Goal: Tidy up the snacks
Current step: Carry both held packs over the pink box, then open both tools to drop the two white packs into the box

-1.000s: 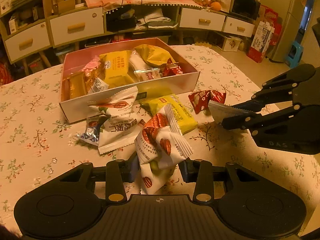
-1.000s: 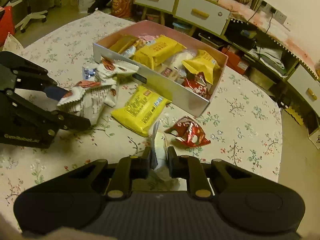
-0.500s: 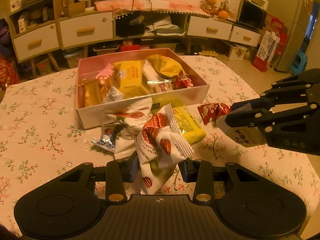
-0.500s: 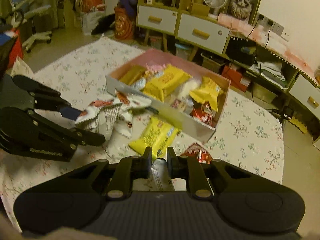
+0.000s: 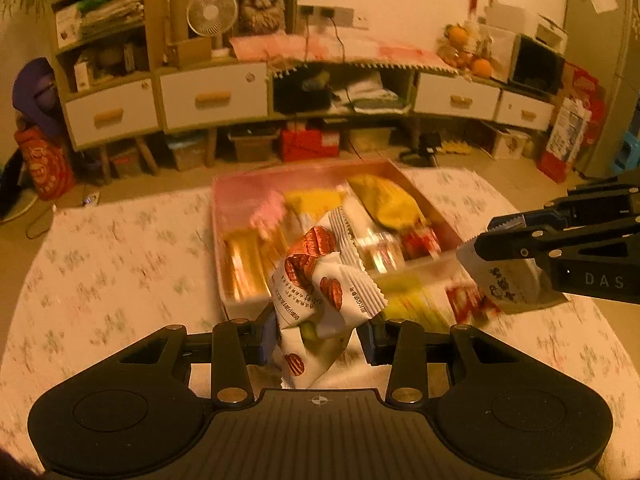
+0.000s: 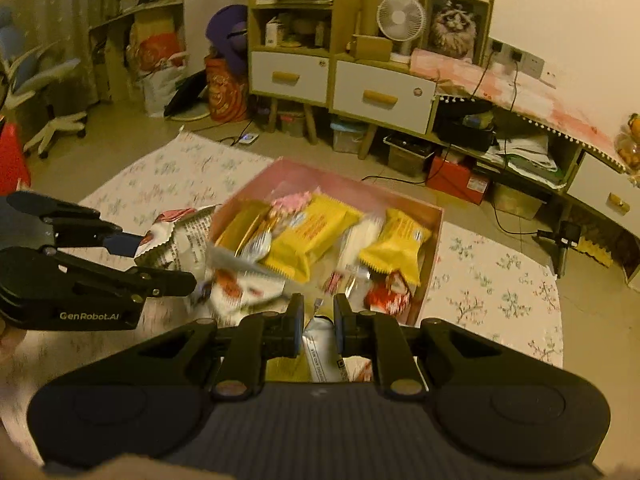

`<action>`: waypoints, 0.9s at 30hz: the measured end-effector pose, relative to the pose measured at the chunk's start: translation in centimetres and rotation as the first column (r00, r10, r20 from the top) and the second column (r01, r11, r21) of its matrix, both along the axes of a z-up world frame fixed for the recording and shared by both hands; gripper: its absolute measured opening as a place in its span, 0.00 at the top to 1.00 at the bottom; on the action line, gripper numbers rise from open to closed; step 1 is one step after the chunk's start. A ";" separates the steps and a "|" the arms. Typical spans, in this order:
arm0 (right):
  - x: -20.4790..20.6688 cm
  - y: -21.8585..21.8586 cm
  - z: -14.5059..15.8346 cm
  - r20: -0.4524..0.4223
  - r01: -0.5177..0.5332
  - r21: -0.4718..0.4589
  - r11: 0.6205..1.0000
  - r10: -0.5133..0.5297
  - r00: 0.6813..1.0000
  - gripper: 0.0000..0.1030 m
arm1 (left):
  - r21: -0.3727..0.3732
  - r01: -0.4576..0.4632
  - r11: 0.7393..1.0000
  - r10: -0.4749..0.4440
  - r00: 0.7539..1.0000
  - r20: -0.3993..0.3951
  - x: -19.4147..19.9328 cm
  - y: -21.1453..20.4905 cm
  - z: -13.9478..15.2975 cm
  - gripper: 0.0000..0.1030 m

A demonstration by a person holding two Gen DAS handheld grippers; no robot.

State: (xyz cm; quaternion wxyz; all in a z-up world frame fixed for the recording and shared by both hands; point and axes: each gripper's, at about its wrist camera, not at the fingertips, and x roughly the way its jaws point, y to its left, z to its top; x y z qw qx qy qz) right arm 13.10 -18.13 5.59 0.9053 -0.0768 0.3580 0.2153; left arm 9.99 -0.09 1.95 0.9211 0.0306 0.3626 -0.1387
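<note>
My left gripper [image 5: 320, 332] is shut on white snack packets printed with red-brown nuts [image 5: 320, 280], held up in front of the pink box [image 5: 240, 196]. My right gripper [image 6: 318, 322] is shut on a thin white packet [image 6: 322, 354] that hangs below its fingers; in the left wrist view this packet [image 5: 504, 284] shows at the right. The pink box [image 6: 434, 248] holds yellow, gold, pink and red snacks. A yellow packet [image 5: 412, 304] and a red packet [image 5: 468, 300] lie blurred on the floral tablecloth in front of the box. In the right wrist view the left gripper [image 6: 160, 260] holds its packets at the left.
The table carries a floral cloth [image 5: 112, 264]. Behind it stand a low cabinet with white drawers [image 5: 212, 96], shelves, a fan [image 5: 212, 12] and boxes on the floor. A chair [image 6: 44, 80] stands far left in the right wrist view.
Both grippers have risen from the table with their packets and tilted up, so more of the room and the box interior shows. The loose snacks below have dropped lower in view.
</note>
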 end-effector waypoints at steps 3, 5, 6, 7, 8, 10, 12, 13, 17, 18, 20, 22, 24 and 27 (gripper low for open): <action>2.0 0.4 0.6 -0.005 0.035 0.031 0.999 -0.035 0.999 0.87 | 0.026 -0.005 1.000 0.005 1.000 0.010 2.1 -0.1 0.5 0.63; 3.3 0.8 0.6 -0.004 0.045 0.046 0.998 -0.045 0.999 0.87 | 0.048 -0.012 0.999 0.011 1.000 0.014 3.6 -0.4 0.7 0.63; 3.8 1.1 0.5 -0.002 0.049 0.043 0.998 -0.049 0.999 0.87 | 0.056 -0.015 0.998 0.014 1.000 0.014 4.4 -0.4 0.6 0.63; 4.5 1.4 0.3 -0.003 0.053 0.036 0.998 -0.053 0.999 0.87 | 0.065 -0.017 0.998 0.016 1.000 0.014 5.1 -0.6 0.6 0.63; 5.0 1.7 0.1 -0.006 0.056 0.033 0.998 -0.055 0.998 0.87 | 0.074 -0.018 0.997 0.017 1.000 0.014 5.7 -0.7 0.5 0.63; 6.0 2.3 -0.4 -0.009 0.058 0.012 0.998 -0.058 0.998 0.87 | 0.097 -0.016 0.995 0.015 1.000 0.014 6.8 -1.0 0.1 0.63; 6.7 2.7 -1.0 -0.018 0.058 -0.002 0.998 -0.058 0.998 0.87 | 0.113 -0.015 0.993 0.014 1.000 0.014 7.7 -1.0 -0.3 0.63; 7.1 2.8 -1.3 -0.025 0.059 -0.006 0.998 -0.059 0.998 0.87 | 0.118 -0.016 0.993 0.015 1.000 0.013 8.1 -1.0 -0.6 0.63; 8.2 3.0 -2.2 -0.036 0.071 -0.023 0.997 -0.071 0.997 0.87 | 0.133 -0.028 0.991 0.027 1.000 0.008 9.7 -0.9 -1.7 0.63; 8.5 3.0 -2.4 -0.040 0.074 -0.022 0.997 -0.075 0.996 0.87 | 0.135 -0.030 0.990 0.030 1.000 0.007 10.0 -0.9 -1.9 0.63; 8.9 2.8 -2.7 -0.046 0.081 -0.022 0.996 -0.082 0.996 0.87 | 0.134 -0.034 0.990 0.033 0.999 0.007 10.6 -0.8 -2.3 0.63; 9.3 2.6 -2.9 -0.052 0.091 -0.018 0.996 -0.092 0.994 0.87 | 0.136 -0.040 0.990 0.039 0.999 0.008 11.1 -0.7 -2.6 0.63; 9.5 2.5 -3.0 -0.052 0.104 -0.020 0.994 -0.105 0.993 0.87 | 0.131 -0.042 0.990 0.041 0.999 0.011 11.4 -0.6 -2.9 0.63; 9.9 2.3 -3.0 -0.056 0.117 -0.016 0.993 -0.118 0.991 0.86 | 0.121 -0.040 0.992 0.038 0.999 0.012 11.7 -0.7 -3.1 0.62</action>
